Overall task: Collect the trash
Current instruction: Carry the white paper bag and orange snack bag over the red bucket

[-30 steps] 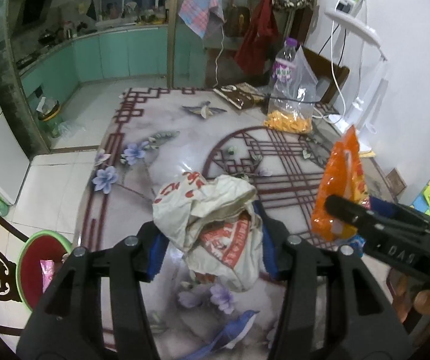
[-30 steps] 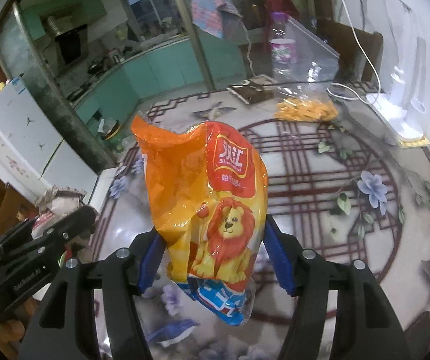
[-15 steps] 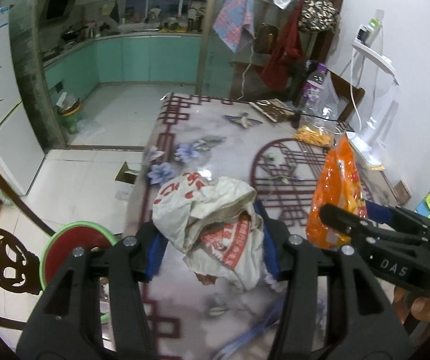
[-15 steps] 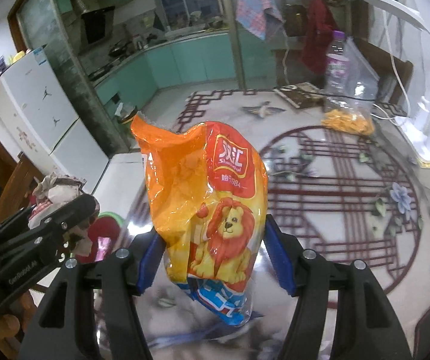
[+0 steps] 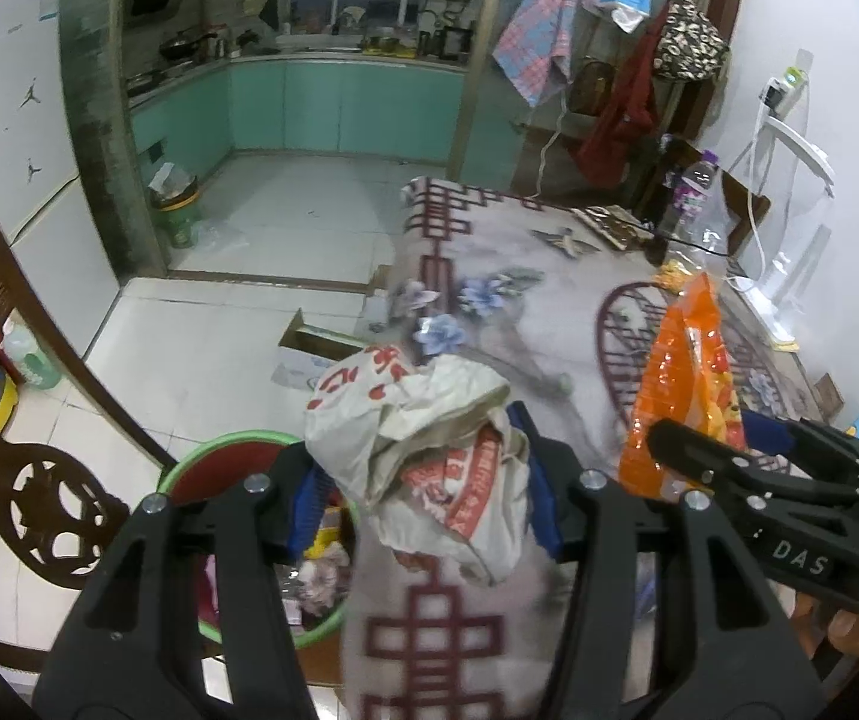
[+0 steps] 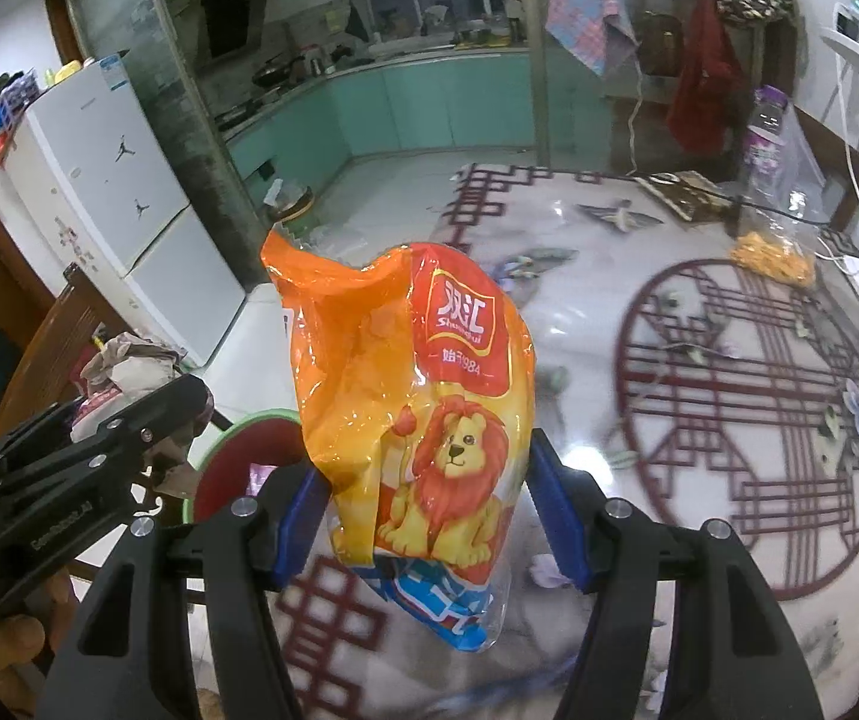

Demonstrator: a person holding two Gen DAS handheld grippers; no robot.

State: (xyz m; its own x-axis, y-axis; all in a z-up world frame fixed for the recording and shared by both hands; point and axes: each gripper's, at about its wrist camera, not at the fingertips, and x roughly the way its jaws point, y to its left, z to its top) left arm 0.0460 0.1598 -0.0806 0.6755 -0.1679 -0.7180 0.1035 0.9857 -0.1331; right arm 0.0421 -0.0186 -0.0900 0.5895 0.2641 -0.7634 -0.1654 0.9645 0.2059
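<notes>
A crumpled paper bag [image 5: 429, 456], off-white with red printing and deep creases, is sitting pinched between the blue pads of the left tongs [image 5: 423, 498]. It is hanging over the near corner of the table [image 5: 489, 252], right where the edge meets the floor. Beside it, the right tongs [image 6: 429, 516] are squeezing a glossy orange snack wrapper [image 6: 411, 396] of crinkled plastic film, printed with a cartoon lion and a red label, its torn top standing upright above the pads. Both pieces of trash are held off the table, near each other. Below the left tongs, on the pale tiled floor, a round bin [image 5: 213, 462] with a green rim and red inside is showing scraps of rubbish within. The table is wearing a shiny cover patterned with dark red lattice work, flowers and birds. A dark carved wooden chair [image 5: 15, 438] is standing to the left of the bin.
</notes>
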